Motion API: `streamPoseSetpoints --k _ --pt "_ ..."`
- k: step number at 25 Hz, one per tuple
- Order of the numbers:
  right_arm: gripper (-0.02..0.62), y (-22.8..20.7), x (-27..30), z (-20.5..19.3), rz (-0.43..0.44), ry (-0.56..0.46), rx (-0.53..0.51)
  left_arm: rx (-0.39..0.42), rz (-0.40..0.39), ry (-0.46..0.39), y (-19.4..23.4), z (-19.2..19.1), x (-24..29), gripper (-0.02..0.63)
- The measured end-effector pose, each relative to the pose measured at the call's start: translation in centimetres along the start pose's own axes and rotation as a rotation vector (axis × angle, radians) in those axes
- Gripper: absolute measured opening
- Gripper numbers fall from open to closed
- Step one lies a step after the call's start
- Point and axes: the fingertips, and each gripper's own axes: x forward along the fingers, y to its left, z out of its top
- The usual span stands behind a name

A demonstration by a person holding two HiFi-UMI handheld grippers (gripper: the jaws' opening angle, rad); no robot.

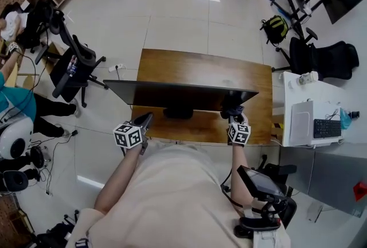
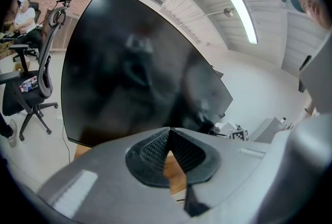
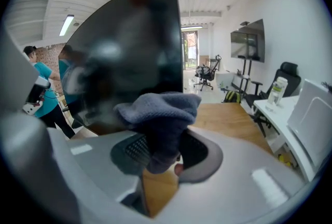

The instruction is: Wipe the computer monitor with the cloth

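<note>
Grey cloth (image 3: 161, 111) is pinched in the right hand-held gripper (image 3: 162, 151) close before the right end of the monitor (image 3: 129, 46), whose width is stretched leftward toward the closed, empty left hand-held gripper (image 2: 169, 151).

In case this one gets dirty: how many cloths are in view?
1. The grey cloth is pinched in the right claw, at the right end of the monitor. A spare could be hidden behind the monitor or out of frame.
</note>
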Motion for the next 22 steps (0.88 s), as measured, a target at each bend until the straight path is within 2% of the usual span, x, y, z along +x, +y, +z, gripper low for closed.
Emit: streamPoseSetpoints --k 10,17,22 --pt "0.12 -0.9 2.5 -4.5 0.002 0.122 0.118 -0.02 0.009 -0.012 0.7 -0.4 0.2 0.002" --pt "0.121 -1.0 4.3 -7.8 -0.036 0.252 0.147 -0.025 0.013 -0.008 1.5 -0.1 -0.4 0.002" --pt "0.121 -1.1 4.9 -9.3 -0.056 0.298 0.171 -0.027 0.024 -0.001 2.2 0.0 -1.0 0.002"
